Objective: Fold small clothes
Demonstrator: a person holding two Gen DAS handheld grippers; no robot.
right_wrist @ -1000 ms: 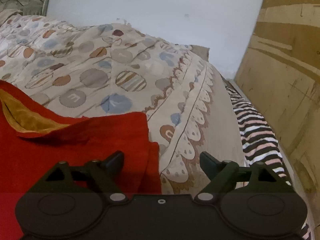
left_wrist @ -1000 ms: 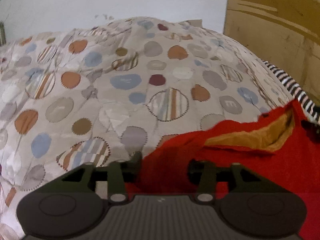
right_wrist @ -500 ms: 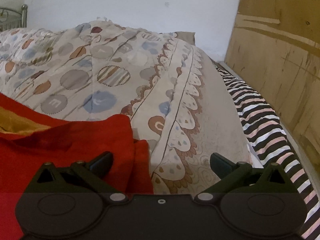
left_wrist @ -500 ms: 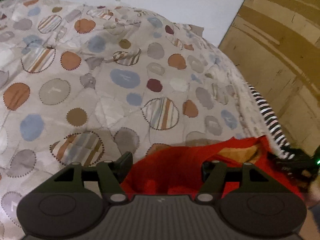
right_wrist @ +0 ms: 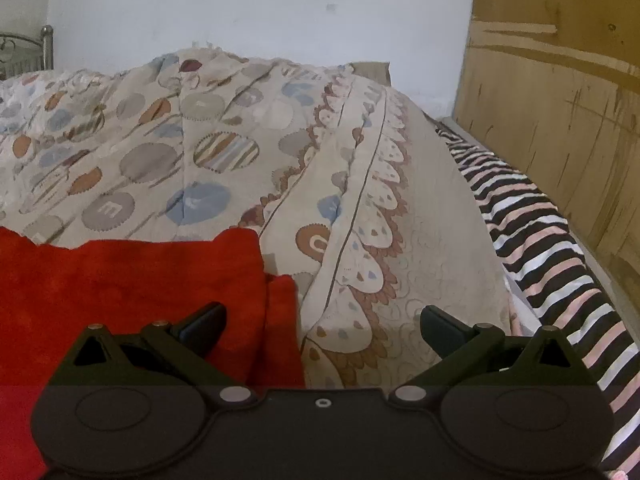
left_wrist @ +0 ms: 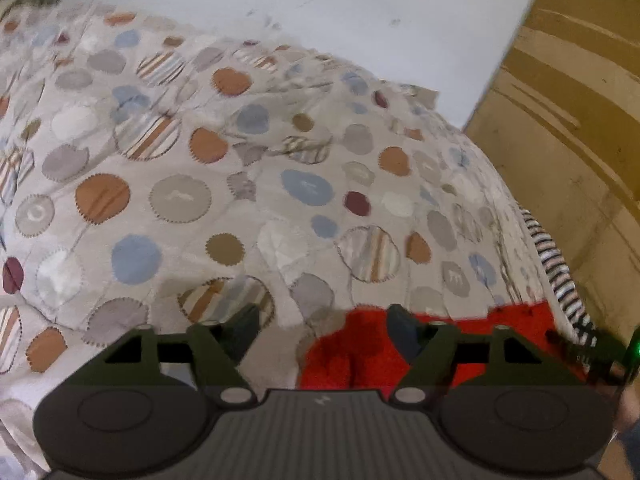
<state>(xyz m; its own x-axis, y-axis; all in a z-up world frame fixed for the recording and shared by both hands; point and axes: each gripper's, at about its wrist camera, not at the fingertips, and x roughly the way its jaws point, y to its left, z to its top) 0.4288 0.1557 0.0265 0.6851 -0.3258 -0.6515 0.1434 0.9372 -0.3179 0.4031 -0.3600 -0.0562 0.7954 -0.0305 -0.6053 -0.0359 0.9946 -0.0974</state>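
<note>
On the bed: soft red fleece garment (right_wrist: pixel 132 280) lies flat on the spotted beige patchwork quilt (left_wrist: pixel 248 184).
Left gripper (left_wrist: pixel 322 330): spread wide, holding nothing; garment's left edge between the fingers, nearer the right one.
Right gripper (right_wrist: pixel 322 326): spread wide, holding nothing; garment's right edge by the left finger.
Technique: I'd pinch each edge low, lift evenly, keep the quilt out.

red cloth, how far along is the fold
Done: the red cloth lies doubled on the quilt, no lining showing, a narrower layer along its right edge. In hand: nothing; the left claw and right claw are both open, each over an edge of the cloth. Left: probably another fold or a tidy-up, though how small it must end up can't be told. The striped cloth by the wall looks untouched.
</note>
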